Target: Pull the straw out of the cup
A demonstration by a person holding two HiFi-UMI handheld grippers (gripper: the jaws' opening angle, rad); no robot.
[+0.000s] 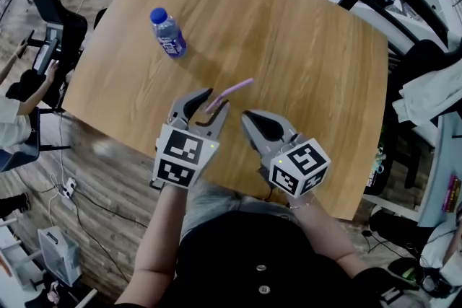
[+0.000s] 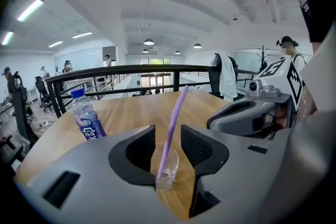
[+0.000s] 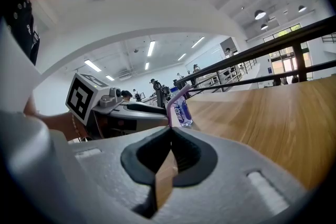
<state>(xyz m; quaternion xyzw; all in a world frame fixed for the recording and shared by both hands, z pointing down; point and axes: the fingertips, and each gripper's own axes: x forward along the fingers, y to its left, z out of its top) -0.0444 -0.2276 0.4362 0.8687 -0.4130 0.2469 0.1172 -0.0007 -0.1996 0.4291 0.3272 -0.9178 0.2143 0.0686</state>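
A small clear cup stands on the wooden table with a purple straw leaning up out of it. My left gripper is open, its jaws standing either side of the cup without pressing on it. In the head view the straw pokes out past the left gripper, which hides the cup. My right gripper is shut with nothing in it. It hovers just right of the left one, and the straw shows beyond its tips.
A water bottle with a blue cap stands upright at the table's far left. The table's near edge runs just under my grippers. A black railing lines the far side, with chairs and clothing to the right and people beyond.
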